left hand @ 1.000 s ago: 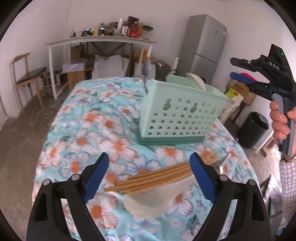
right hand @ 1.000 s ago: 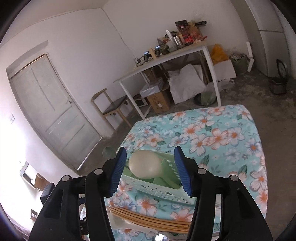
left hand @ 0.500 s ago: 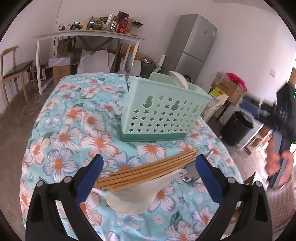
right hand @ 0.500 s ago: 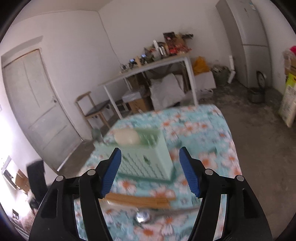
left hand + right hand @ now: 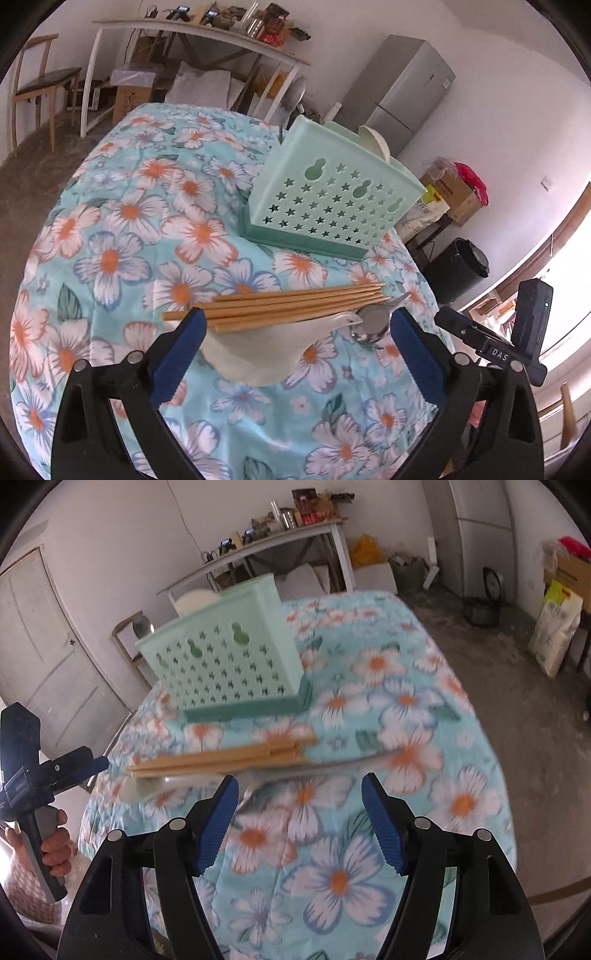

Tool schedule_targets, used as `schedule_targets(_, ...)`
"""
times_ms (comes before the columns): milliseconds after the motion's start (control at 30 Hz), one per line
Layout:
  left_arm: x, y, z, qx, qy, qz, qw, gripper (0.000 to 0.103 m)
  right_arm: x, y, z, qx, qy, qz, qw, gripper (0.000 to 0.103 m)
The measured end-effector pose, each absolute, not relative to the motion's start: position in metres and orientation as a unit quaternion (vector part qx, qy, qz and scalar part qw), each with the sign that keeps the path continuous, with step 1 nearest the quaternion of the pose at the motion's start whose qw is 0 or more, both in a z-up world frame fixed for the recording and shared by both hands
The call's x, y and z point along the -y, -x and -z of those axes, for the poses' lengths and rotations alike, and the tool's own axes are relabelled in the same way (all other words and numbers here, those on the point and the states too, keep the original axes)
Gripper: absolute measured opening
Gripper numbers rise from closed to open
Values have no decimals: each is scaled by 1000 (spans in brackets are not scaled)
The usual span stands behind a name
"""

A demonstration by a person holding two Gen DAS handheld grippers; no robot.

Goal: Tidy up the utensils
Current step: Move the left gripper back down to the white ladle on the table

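Both grippers, left [image 5: 295, 347] and right [image 5: 299, 823], have dropped toward the loose chopsticks [image 5: 288, 304], jaws apart and empty, ready to load the holder [image 5: 332, 199].

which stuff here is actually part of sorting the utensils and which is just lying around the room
Part of the job:
- mint utensil basket
- wooden chopsticks
- white soup spoon
- metal spoon

Just lying about:
- fridge
- black bin
- wooden chair
- cluttered white table
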State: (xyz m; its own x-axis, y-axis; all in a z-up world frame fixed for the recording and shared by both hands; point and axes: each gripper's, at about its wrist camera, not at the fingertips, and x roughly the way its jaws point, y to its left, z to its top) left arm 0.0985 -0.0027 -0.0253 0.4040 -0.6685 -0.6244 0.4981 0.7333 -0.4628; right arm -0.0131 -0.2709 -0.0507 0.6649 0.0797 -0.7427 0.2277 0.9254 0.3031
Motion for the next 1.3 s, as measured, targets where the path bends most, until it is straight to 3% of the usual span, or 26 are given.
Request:
schedule_targets(500, 8, -84, 59, -420, 19, 273, 865, 97, 254, 12, 66, -429, -193, 19, 882, 67)
schedule_targets(667, 6, -89, 82, -439, 16, 255, 861, 97, 252, 12, 83, -450, -198, 13, 870, 72)
schedule_targets(1033, -1, -85, 85, -422, 25, 274, 864, 97, 246, 12, 91, -448, -206, -6, 870, 95)
schedule_targets(1300, 3, -84, 85, -426, 15, 268, 864, 97, 234, 7, 91, -469, -165, 17, 867, 95)
